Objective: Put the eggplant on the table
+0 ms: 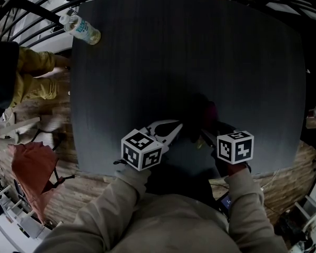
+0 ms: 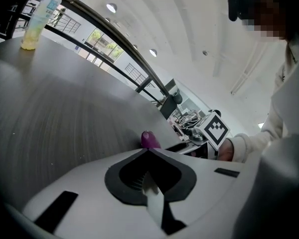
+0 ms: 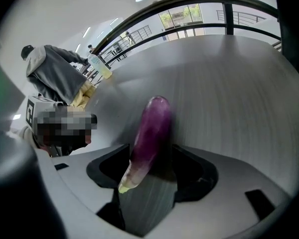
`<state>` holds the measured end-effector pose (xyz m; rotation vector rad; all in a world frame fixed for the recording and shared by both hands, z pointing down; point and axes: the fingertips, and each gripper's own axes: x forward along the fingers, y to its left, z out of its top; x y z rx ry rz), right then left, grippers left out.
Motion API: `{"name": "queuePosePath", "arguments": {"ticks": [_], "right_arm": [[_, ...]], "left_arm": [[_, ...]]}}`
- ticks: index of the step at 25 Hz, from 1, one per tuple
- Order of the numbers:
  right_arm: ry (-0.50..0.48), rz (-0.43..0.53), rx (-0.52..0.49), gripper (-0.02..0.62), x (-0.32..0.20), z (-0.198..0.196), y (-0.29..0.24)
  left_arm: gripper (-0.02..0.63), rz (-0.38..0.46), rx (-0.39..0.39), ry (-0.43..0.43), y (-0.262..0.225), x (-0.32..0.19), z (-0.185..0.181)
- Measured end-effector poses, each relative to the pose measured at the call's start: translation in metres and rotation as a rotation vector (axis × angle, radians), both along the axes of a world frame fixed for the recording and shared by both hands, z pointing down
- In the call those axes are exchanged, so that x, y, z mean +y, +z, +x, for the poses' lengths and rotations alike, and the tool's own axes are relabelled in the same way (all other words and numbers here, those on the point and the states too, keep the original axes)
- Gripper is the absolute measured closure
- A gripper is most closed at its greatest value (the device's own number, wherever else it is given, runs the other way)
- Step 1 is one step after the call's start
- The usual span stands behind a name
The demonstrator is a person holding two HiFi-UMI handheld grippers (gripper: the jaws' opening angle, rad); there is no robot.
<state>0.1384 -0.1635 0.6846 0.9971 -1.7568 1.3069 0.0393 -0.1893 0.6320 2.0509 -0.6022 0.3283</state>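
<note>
The eggplant (image 3: 152, 128) lies on the dark surface (image 1: 174, 51), toward 5 o'clock from its middle in the head view and near the person's own edge; its pale green stem end points back at the right tool (image 3: 150, 151), and its purple tip points away. That tool's jaws stand wide apart, one on each side of the eggplant, and neither presses on it. The left tool (image 2: 148, 152) sits at about 9 o'clock of the eggplant in the head view, close by; its jaws are brought together with nothing between them; in its own view the eggplant's purple tip shows just past their ends. A plastic bottle (image 1: 80, 29) of yellowish drink is at the surface's 11 o'clock corner, well apart from both tools; a person in a yellow sleeve (image 1: 34, 73) is beyond the 9 o'clock edge.
</note>
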Motion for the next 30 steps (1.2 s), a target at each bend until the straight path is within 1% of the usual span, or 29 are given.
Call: {"name": "queuePosePath", "arguments": {"ticks": [7, 18, 23, 26, 28, 30], "right_arm": [[-0.014, 0.001, 0.014, 0.333, 0.001, 0.001, -0.005], [-0.030, 0.066, -0.007, 0.333, -0.007, -0.002, -0.038], [-0.035, 0.080, -0.009, 0.333, -0.009, -0.006, -0.046], [-0.033, 0.105, -0.041, 0.335, -0.018, -0.012, -0.056], [-0.027, 0.134, -0.074, 0.361, -0.027, -0.014, -0.071], [-0.018, 0.175, -0.092, 0.411, -0.038, -0.013, -0.086]], "left_arm": [[0.601, 0.035, 0.006, -0.010, -0.013, -0.005, 0.000], [0.601, 0.078, -0.016, -0.025, -0.035, -0.004, -0.008], [0.601, 0.073, -0.029, -0.041, -0.035, -0.006, -0.022], [0.601, 0.085, -0.031, -0.060, -0.042, -0.016, -0.032], [0.601, 0.104, -0.023, -0.070, -0.054, -0.025, -0.035], [0.601, 0.131, -0.013, -0.079, -0.068, -0.034, -0.036]]}}
